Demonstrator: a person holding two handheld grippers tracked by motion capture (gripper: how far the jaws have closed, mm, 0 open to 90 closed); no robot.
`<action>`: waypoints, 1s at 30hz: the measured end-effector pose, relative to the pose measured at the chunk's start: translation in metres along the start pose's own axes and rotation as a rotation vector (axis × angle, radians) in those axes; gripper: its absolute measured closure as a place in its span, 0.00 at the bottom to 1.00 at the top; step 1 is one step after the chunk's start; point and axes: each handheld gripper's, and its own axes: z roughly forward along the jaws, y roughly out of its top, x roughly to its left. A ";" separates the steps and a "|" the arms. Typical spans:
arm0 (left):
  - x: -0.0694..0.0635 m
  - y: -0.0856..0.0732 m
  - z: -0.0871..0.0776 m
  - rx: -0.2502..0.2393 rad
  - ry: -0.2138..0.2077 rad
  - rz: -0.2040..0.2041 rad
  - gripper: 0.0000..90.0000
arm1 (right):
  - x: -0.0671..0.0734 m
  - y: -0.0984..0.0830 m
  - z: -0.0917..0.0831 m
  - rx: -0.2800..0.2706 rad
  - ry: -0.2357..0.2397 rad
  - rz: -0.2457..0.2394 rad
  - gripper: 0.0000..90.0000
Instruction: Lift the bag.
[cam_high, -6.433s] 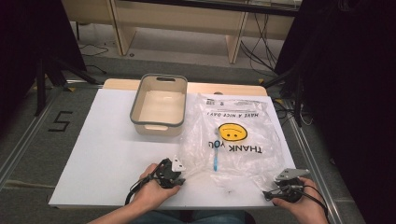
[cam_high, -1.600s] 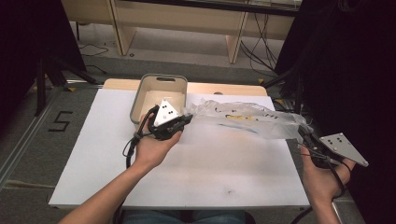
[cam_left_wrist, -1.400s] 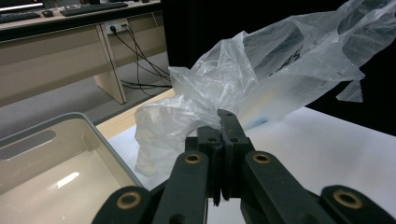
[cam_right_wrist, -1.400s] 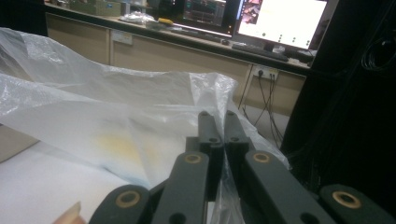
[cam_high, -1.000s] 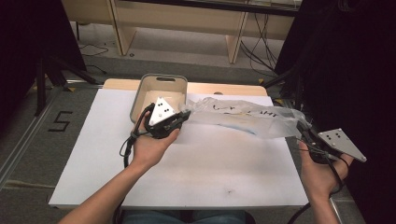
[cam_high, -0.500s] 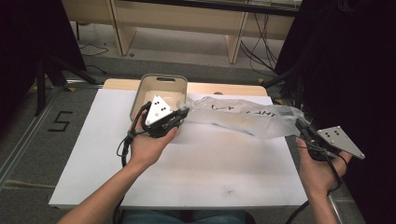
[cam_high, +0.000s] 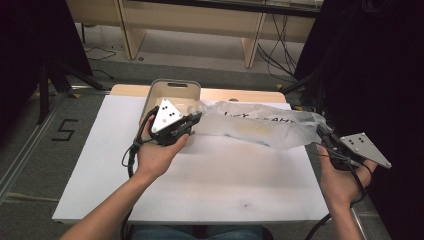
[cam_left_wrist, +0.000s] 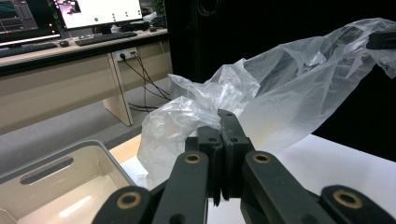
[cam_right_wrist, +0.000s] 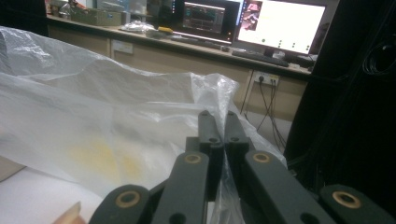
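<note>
In the high view, the print on the plastic bag (cam_high: 260, 127) is too blurred to read, and the bag's left end covers part of the bin (cam_high: 172, 92) behind it. The tips of the left hand-held gripper (cam_high: 196, 118) are lost in the crumpled film. At the right of the frame, the right hand-held gripper (cam_high: 325, 134) merges with the dark background. The person's forearms are cut off by the bottom edge.
</note>
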 end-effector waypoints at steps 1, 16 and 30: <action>0.001 0.001 0.000 0.000 0.001 0.006 0.99 | 0.000 0.000 0.000 0.000 0.000 0.001 1.00; 0.008 0.009 0.004 0.003 0.015 0.004 0.99 | 0.000 0.009 0.004 -0.021 0.002 0.004 1.00; 0.013 0.012 0.005 0.001 0.027 0.005 0.99 | 0.000 0.012 0.008 -0.029 0.004 0.013 1.00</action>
